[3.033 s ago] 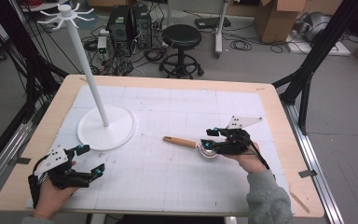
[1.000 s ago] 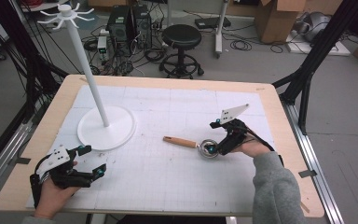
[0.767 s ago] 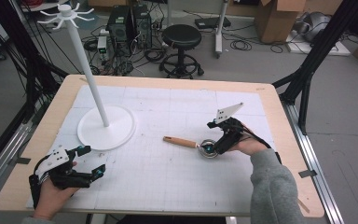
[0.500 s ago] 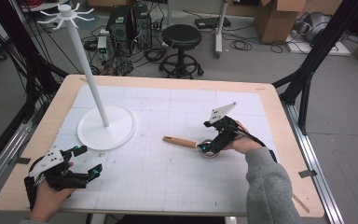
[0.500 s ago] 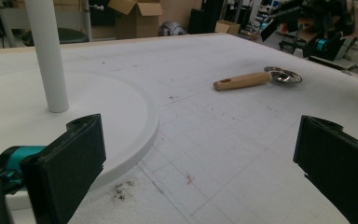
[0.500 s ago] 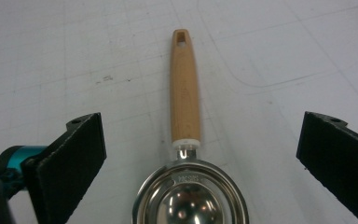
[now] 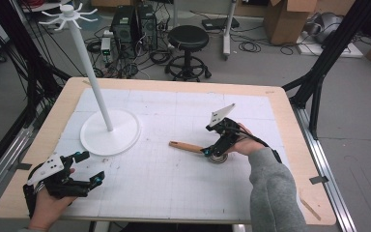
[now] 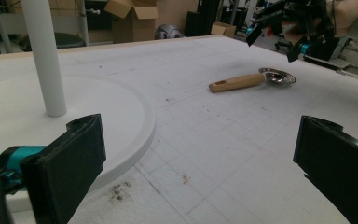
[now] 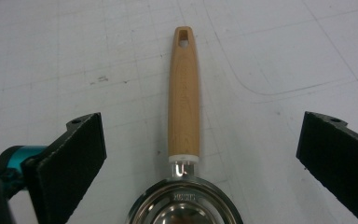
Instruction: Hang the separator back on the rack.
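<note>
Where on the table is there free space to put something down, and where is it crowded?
The widest bare patch lies between the left gripper and the measuring spoon, along the near edge. The far strip behind the spoon, right of the white stand, is also bare. It is crowded around the spoon, where the open right gripper hovers.

White hook stand (image 7: 107, 126) on table (image 7: 174, 84) (black stool (image 7: 187, 38) behind).

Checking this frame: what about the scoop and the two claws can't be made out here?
- Scoop: its bowl is cut off by the bottom edge of the right gripper view; the stamped lettering is too small to read.
- Scoop bowl in the high view: partly hidden by the right claw above it.
- Left claw: open above the table; height above it cannot be told.
</note>
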Action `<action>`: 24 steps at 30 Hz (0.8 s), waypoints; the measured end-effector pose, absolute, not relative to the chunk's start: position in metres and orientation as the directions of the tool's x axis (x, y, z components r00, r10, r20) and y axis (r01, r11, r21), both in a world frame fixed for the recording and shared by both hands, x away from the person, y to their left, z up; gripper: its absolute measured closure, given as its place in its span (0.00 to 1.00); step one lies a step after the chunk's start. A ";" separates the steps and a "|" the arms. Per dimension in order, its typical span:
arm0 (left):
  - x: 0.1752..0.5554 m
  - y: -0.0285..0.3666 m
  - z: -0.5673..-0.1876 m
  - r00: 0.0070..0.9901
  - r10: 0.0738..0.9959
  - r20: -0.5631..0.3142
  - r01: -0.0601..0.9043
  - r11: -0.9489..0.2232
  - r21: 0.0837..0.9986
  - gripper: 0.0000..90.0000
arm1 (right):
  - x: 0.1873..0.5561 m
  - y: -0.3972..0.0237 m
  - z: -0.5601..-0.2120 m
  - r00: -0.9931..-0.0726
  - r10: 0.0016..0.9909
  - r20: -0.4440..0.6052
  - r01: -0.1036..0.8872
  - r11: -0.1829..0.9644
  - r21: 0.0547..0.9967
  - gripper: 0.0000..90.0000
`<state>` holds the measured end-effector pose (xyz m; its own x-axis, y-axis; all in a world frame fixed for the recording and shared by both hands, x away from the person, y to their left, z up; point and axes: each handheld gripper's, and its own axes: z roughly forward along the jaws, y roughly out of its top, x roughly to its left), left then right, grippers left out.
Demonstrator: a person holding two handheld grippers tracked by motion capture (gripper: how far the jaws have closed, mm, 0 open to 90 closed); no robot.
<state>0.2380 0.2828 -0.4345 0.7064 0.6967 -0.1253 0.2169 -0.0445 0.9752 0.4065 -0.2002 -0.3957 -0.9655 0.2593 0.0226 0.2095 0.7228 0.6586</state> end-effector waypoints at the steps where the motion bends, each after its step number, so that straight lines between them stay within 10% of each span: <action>1: 0.238 0.283 -0.434 0.706 0.698 -0.121 0.212 -0.045 0.976 0.03 | 0.407 -0.200 -0.397 -0.966 0.257 0.025 0.210 0.727 0.653 0.01; 24: 0.236 0.285 -0.435 0.705 0.698 -0.127 0.221 -0.046 0.974 0.03 | 0.417 -0.183 -0.403 -0.979 0.202 0.015 0.177 0.819 0.546 0.15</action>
<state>0.2360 0.2852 -0.4349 0.7050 0.6977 -0.1274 0.2211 -0.0456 0.9742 0.4175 -0.1831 -0.4026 -0.9792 0.2023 0.0150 0.1775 0.8185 0.5464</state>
